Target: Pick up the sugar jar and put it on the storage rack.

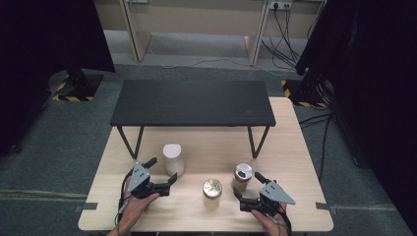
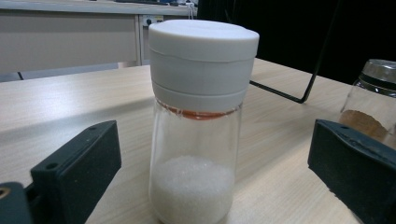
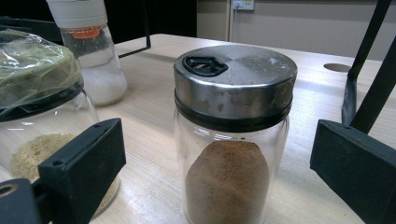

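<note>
A glass jar with a white lid (image 1: 173, 158) (image 2: 196, 126), partly filled with white grains, stands on the wooden table (image 1: 290, 152). My left gripper (image 1: 162, 169) (image 2: 217, 158) is open, one jaw on each side of the jar and not touching it. A glass jar with a metal lid (image 1: 243, 174) (image 3: 233, 135) holds brown powder. Around it my right gripper (image 1: 248, 184) (image 3: 219, 158) is open, both jaws apart from the glass. A third jar (image 1: 212, 189) (image 3: 37, 102), covered with plastic wrap and holding tan crumbs, stands between the two.
A low black bench (image 1: 192, 102) on thin metal legs stands across the far half of the table. One of its legs (image 3: 369, 60) rises just right of the metal-lidded jar. Bare wood lies at the front edge between my hands.
</note>
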